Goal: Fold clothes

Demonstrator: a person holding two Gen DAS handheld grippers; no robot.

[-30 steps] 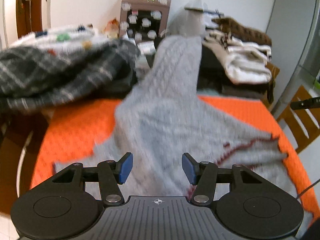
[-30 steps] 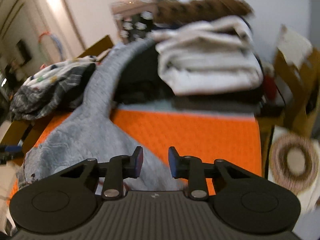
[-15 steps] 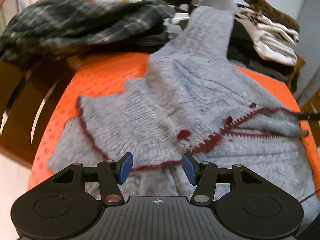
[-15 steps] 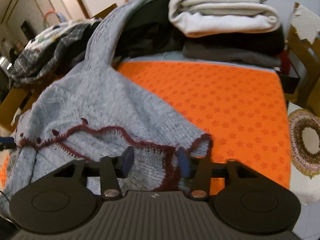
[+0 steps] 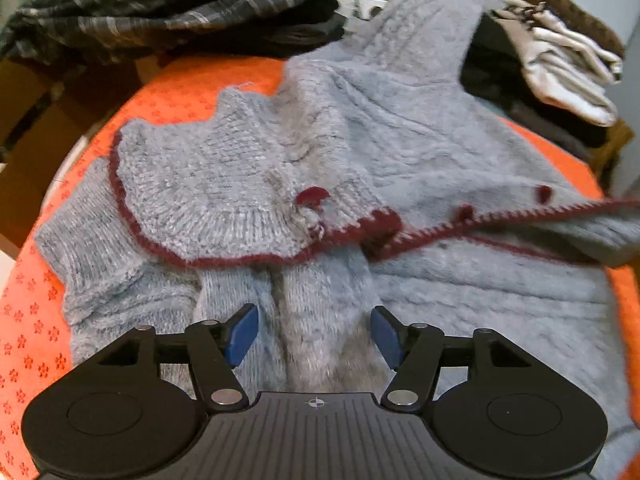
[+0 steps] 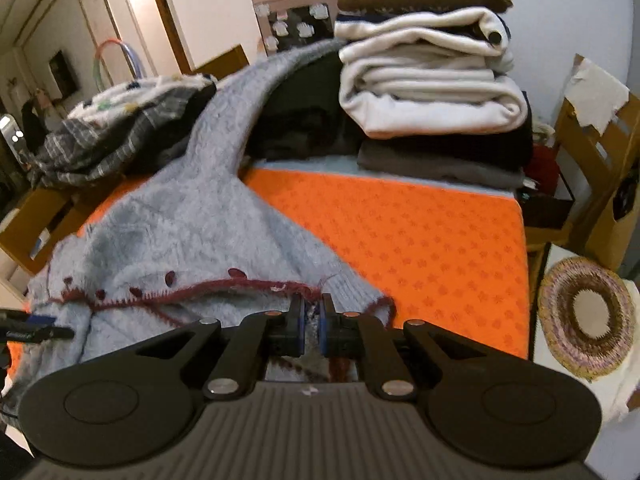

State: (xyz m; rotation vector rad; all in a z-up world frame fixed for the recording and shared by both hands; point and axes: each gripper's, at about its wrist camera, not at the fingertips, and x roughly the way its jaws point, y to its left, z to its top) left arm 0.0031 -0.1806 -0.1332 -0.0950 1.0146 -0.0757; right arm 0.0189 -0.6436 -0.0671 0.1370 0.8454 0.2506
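Grey fuzzy knit, maroon-edged: the cardigan (image 5: 400,152) lies spread and rumpled on the orange mat (image 6: 420,232), one sleeve (image 6: 240,112) trailing up and away onto the dark clothes behind it. Collar (image 5: 208,200) flopped over at the left side, front opening with maroon buttons (image 5: 312,196) running crosswise in the left wrist view. Left gripper (image 5: 314,334) hovers just over the near grey fabric, blue pads spread wide, nothing between them. Right gripper (image 6: 311,326) has its pads pressed nearly together on the maroon-trimmed edge at the garment's right near corner; a sliver of knit shows in the gap, so it reads as pinching the cardigan. Long axis, judged: body runs left to right across the near mat, with the sleeve going off toward the far piles. Fabric sits directly ahead of and under both grippers; the right one is on the edge, the left is over the middle-left and holds nothing. Likely next need is a second pinch on the left, near the collar or hem, before any lift or fold. Farther out: folded stack (image 6: 432,92) of white, dark and brown items at the far right, plaid heap (image 5: 168,4) at the far left, woven basket (image 6: 586,316) beside the mat.
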